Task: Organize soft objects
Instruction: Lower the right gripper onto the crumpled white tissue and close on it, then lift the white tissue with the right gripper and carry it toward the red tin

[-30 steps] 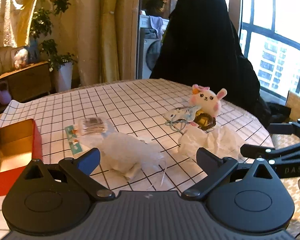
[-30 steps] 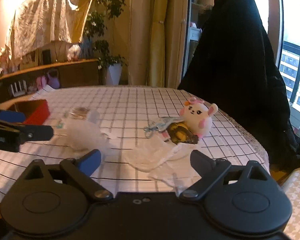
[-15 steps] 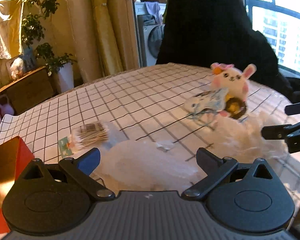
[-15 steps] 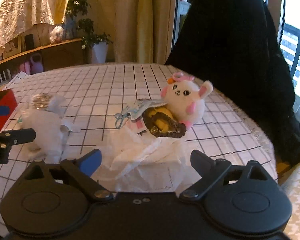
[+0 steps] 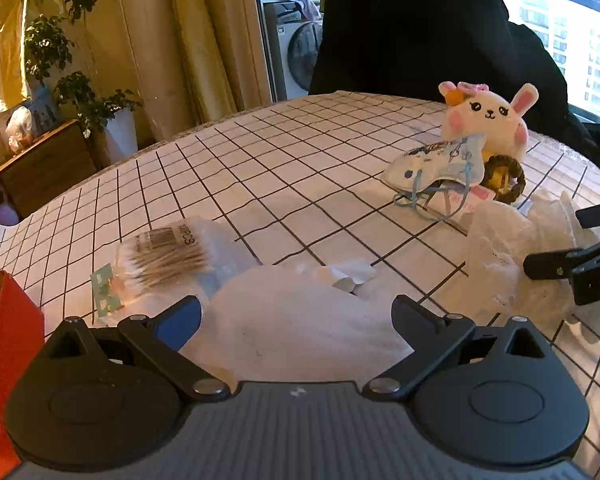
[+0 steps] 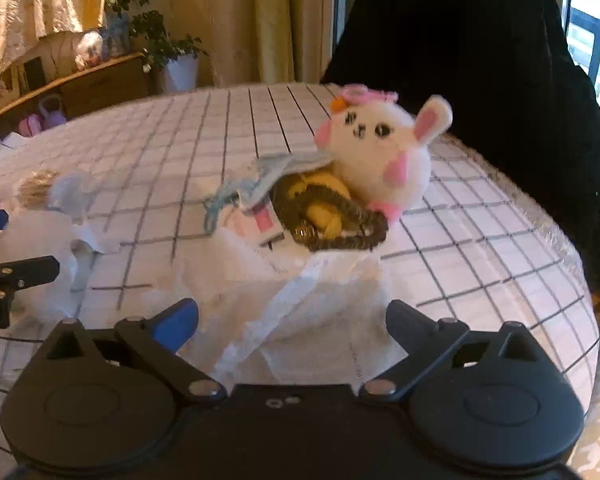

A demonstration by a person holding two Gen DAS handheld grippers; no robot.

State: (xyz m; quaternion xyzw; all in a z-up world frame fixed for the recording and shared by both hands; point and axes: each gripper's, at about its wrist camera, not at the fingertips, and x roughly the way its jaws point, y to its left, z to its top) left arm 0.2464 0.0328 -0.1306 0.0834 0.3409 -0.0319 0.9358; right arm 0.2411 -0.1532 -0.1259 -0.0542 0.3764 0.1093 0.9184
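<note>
Count so far: two crumpled white tissues, one point(image 5: 300, 320) right between the left fingers, the other point(image 6: 300, 320) between the right ones. Past the fingertips: one plush bunny point(image 5: 486, 118), one face mask point(image 5: 440, 160), one cotton swab pack point(image 5: 168, 256).

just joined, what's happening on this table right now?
A person holds two handheld grippers over a checked tablecloth. The left gripper is open, its fingers either side of a crumpled white tissue. The right gripper is open over a second white tissue. Nothing is gripped yet. Beyond sit a plush bunny, a blue face mask and a cotton swab pack; a red box is at left.
</note>
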